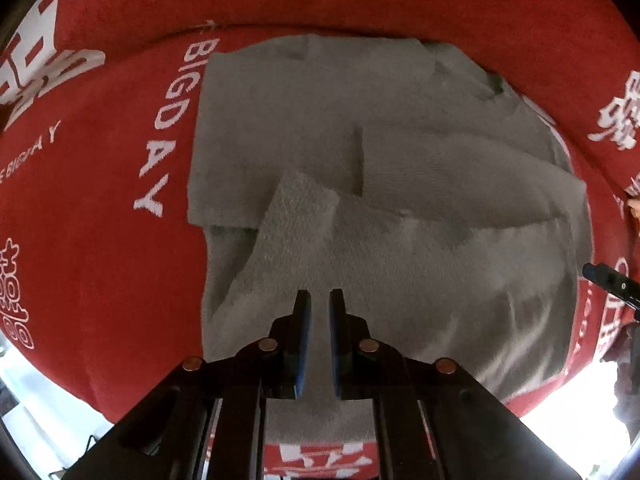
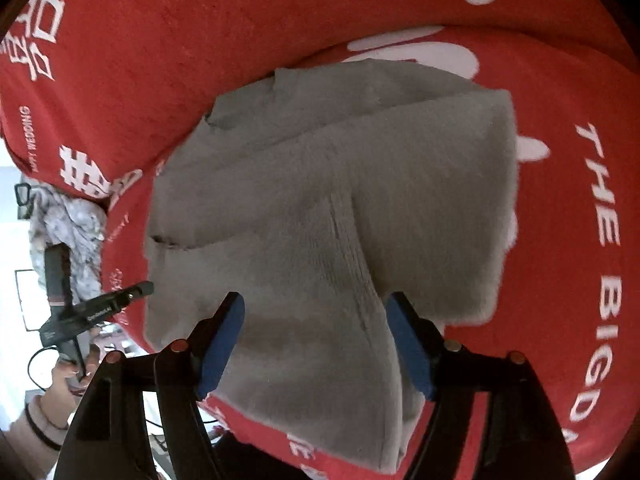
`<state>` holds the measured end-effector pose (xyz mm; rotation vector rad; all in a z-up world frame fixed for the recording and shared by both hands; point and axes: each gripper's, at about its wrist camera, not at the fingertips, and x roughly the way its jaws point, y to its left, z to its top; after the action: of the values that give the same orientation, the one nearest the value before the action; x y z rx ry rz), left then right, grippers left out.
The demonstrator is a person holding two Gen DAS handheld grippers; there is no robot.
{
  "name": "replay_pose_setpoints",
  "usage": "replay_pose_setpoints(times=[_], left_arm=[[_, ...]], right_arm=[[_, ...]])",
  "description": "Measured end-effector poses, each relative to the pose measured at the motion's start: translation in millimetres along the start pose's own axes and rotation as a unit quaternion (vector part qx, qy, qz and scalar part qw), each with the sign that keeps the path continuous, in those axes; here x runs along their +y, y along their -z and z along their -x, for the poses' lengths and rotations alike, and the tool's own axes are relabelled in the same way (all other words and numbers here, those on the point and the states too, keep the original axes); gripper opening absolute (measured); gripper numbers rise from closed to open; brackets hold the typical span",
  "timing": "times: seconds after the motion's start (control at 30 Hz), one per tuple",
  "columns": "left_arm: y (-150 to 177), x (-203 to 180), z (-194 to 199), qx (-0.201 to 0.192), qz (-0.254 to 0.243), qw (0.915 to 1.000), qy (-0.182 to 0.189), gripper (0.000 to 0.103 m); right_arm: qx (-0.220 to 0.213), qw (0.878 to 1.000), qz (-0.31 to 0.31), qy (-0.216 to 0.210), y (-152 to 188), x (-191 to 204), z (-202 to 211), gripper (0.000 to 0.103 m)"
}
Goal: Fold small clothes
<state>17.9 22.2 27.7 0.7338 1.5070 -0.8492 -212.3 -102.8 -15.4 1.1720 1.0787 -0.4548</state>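
Note:
A small grey knitted garment (image 1: 360, 168) lies partly folded on a red cushion (image 1: 100, 220), with a sleeve flap turned over near its middle. My left gripper (image 1: 320, 300) hovers over the garment's near edge, its blue pads nearly together with a narrow gap and nothing between them. In the right wrist view the same garment (image 2: 320, 200) fills the centre. My right gripper (image 2: 316, 312) is open wide above the garment's near part, with a raised fold of cloth between its fingers, not pinched. The left gripper's tip (image 2: 136, 290) shows at the garment's left edge.
The red cushion carries white lettering (image 1: 164, 120) and a raised red back (image 2: 160, 60). A person's hand (image 2: 68, 380) holds the left tool at the left. A patterned grey cloth (image 2: 68, 224) lies beyond the cushion's left edge. The right gripper's tip (image 1: 612, 282) shows at the far right.

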Motion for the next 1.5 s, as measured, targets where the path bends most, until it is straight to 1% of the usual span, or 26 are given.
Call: replay_pose_setpoints(times=[0.03,0.07,0.1,0.13,0.27,0.33,0.43,0.47,0.5,0.53,0.57,0.6,0.63,0.67,0.7,0.8,0.9,0.97,1.07,1.17,1.23,1.27,1.33,1.4,1.43,1.5], left_arm=[[-1,0,-1,-0.002,-0.004,1.0000,-0.006,0.067],[-2,-1,0,-0.008,-0.007,0.9998,-0.015,0.103],[-2,-3,3,-0.023,-0.019,0.9993,-0.024,0.102],[-3,-7,3,-0.021,-0.038,0.9987,-0.029,0.102],[-9,-12,-7,-0.025,-0.077,0.9953,-0.054,0.102],[-14,-11,-17,-0.013,-0.091,0.9946,-0.049,0.102],[-19,-4,-31,0.009,-0.101,0.9945,-0.026,0.102],[-19,-2,-34,0.014,-0.100,0.9947,-0.016,0.100],[-21,1,-37,0.020,-0.096,0.9951,-0.003,0.089],[-22,4,-40,0.029,-0.092,0.9953,0.009,0.081],[-23,6,-43,0.039,-0.085,0.9954,0.021,0.063],[-23,8,-43,0.042,-0.081,0.9953,0.030,0.053],[-22,8,-41,0.034,-0.083,0.9954,0.034,0.046],[-21,9,-38,0.031,-0.084,0.9951,0.041,0.018],[-19,11,-36,0.032,-0.082,0.9948,0.052,0.007],[-11,16,-19,0.015,-0.077,0.9942,0.073,0.007],[-5,24,12,-0.007,-0.063,0.9924,0.106,0.007],[-5,26,42,-0.035,-0.060,0.9898,0.125,0.007],[-17,22,85,-0.090,-0.073,0.9851,0.127,0.007],[-49,12,104,-0.134,-0.096,0.9803,0.109,0.007],[-76,3,94,-0.153,-0.107,0.9795,0.075,0.007],[-85,6,88,-0.155,-0.106,0.9799,0.068,0.007],[-103,1,63,-0.149,-0.099,0.9828,0.047,0.007],[-114,0,39,-0.141,-0.092,0.9852,0.032,0.007],[-120,1,24,-0.137,-0.087,0.9866,0.017,0.007],[-127,5,2,-0.129,-0.073,0.9890,0.003,0.007]], right_arm=[[0.002,1.000,0.003,0.006,-3,1,-5,0.077],[0.002,1.000,0.005,0.011,-5,2,-10,0.077],[0.003,1.000,0.005,0.015,-7,4,-14,0.077],[0.002,1.000,0.006,0.020,-7,5,-16,0.077],[-0.008,0.999,0.002,0.043,-6,11,-18,0.077],[-0.015,0.998,-0.011,0.053,-3,8,-17,0.077],[-0.020,0.998,-0.027,0.061,-1,3,-18,0.077],[-0.020,0.997,-0.029,0.065,-1,3,-19,0.077],[-0.019,0.997,-0.030,0.069,-1,3,-22,0.077],[-0.016,0.997,-0.028,0.073,-1,4,-25,0.077],[-0.012,0.996,-0.026,0.081,-1,6,-28,0.077],[-0.009,0.996,-0.021,0.090,-1,9,-31,0.073],[-0.007,0.995,-0.012,0.097,-1,14,-33,0.066],[-0.002,0.995,0.001,0.104,0,20,-35,0.034],[0.006,0.994,0.016,0.110,3,25,-35,0.007],[0.005,0.991,0.043,0.123,10,39,-28,0.006],[-0.027,0.990,0.048,0.127,16,53,4,0.006],[-0.055,0.990,0.049,0.119,14,63,31,0.006],[-0.097,0.985,0.074,0.119,0,82,65,0.006],[-0.117,0.980,0.096,0.132,-31,91,78,0.006],[-0.123,0.978,0.093,0.139,-58,85,71,0.006],[-0.122,0.979,0.087,0.138,-68,81,63,0.006],[-0.114,0.983,0.065,0.130,-94,66,39,0.006],[-0.108,0.984,0.057,0.130,-108,57,17,0.006],[-0.106,0.984,0.054,0.132,-116,51,2,0.006],[-0.103,0.984,0.050,0.135,-124,43,-17,0.006]])
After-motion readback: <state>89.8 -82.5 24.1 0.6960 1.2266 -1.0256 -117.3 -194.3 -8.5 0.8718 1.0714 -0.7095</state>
